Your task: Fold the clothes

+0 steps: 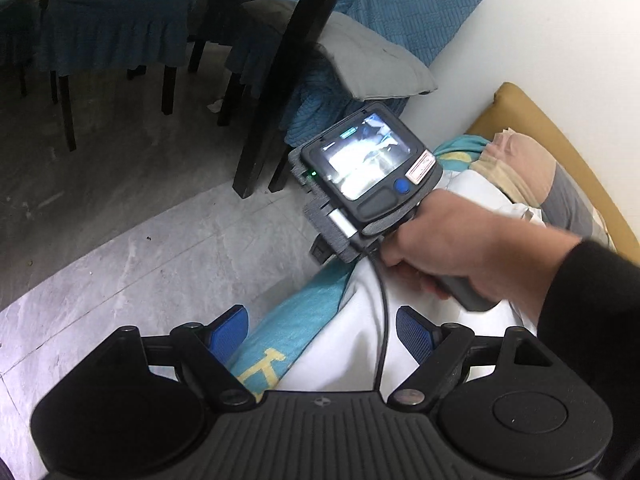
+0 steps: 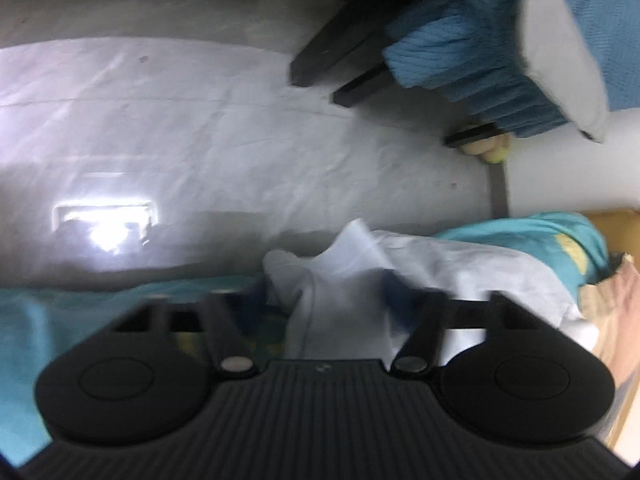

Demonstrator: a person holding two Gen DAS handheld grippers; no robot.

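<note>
So the clothes sit on a mustard-yellow cushion [image 1: 560, 136] pushed against the white wall, right at the edge of the grey floor [image 1: 160, 248]. A teal towel [image 1: 296, 320] with yellow print covers its near side. On top of that lies a crumpled white garment [image 1: 348, 344], and at the far right there's a peach and grey garment [image 1: 532, 168] bunched up beside it.
</note>
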